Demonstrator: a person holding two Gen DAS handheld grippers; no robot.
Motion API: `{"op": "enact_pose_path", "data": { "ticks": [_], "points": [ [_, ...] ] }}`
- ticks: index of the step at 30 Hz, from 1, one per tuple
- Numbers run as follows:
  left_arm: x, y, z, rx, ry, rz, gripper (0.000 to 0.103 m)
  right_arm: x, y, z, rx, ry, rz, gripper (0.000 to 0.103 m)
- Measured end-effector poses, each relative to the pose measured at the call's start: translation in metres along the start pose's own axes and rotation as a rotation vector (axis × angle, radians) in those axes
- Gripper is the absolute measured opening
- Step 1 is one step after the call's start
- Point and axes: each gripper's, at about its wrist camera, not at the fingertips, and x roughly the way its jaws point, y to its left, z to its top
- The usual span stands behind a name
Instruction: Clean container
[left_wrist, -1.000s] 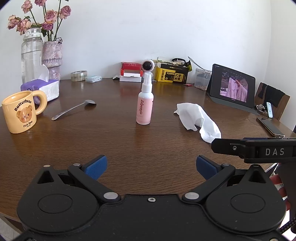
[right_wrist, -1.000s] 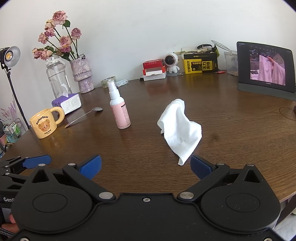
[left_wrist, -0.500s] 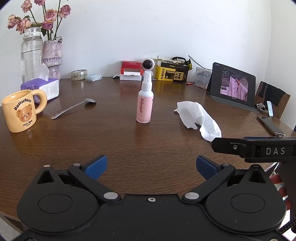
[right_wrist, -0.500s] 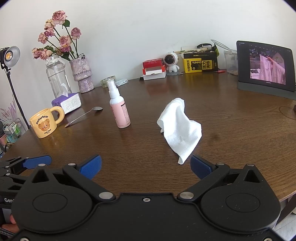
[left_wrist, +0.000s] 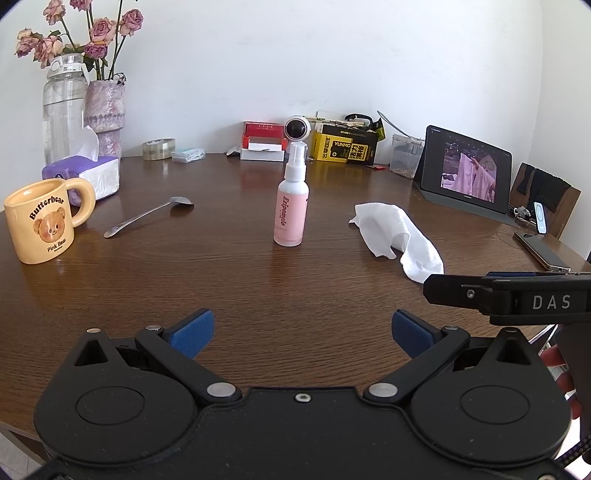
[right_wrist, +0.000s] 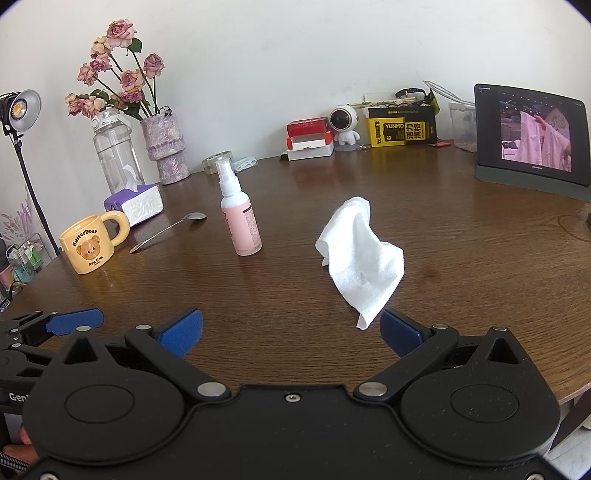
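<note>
A yellow Butterbear mug (left_wrist: 40, 221) (right_wrist: 90, 248) stands upright at the left of the brown table. A pink spray bottle (left_wrist: 291, 206) (right_wrist: 240, 218) stands mid-table. A crumpled white cloth (left_wrist: 399, 236) (right_wrist: 360, 258) lies to its right. My left gripper (left_wrist: 301, 330) is open and empty, low over the near table edge, facing the bottle. My right gripper (right_wrist: 291, 330) is open and empty, its right fingertip just short of the cloth's near corner. The right gripper also shows at the right edge of the left wrist view (left_wrist: 509, 295).
A metal spoon (left_wrist: 147, 216) lies between mug and bottle. A tissue box (left_wrist: 88, 173), water bottle (left_wrist: 61, 110) and flower vase (left_wrist: 105, 118) stand at the left rear. Boxes (left_wrist: 345, 147) and a tape roll (left_wrist: 159, 148) line the wall. A tablet (left_wrist: 467, 175) and a phone (left_wrist: 541, 251) are at right.
Both grippers have held almost still; the left wrist view has drifted very slightly. Nothing on the table has moved.
</note>
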Motion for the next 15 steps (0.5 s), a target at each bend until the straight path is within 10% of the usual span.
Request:
{"op": "enact_pose_path", "data": {
  "ticks": [15],
  "points": [
    [-0.0011, 0.0001, 0.0000, 0.001, 0.000, 0.000, 0.103, -0.0009, 0.0011, 0.0009, -0.007, -0.002, 0.000, 0.103]
  ]
}}
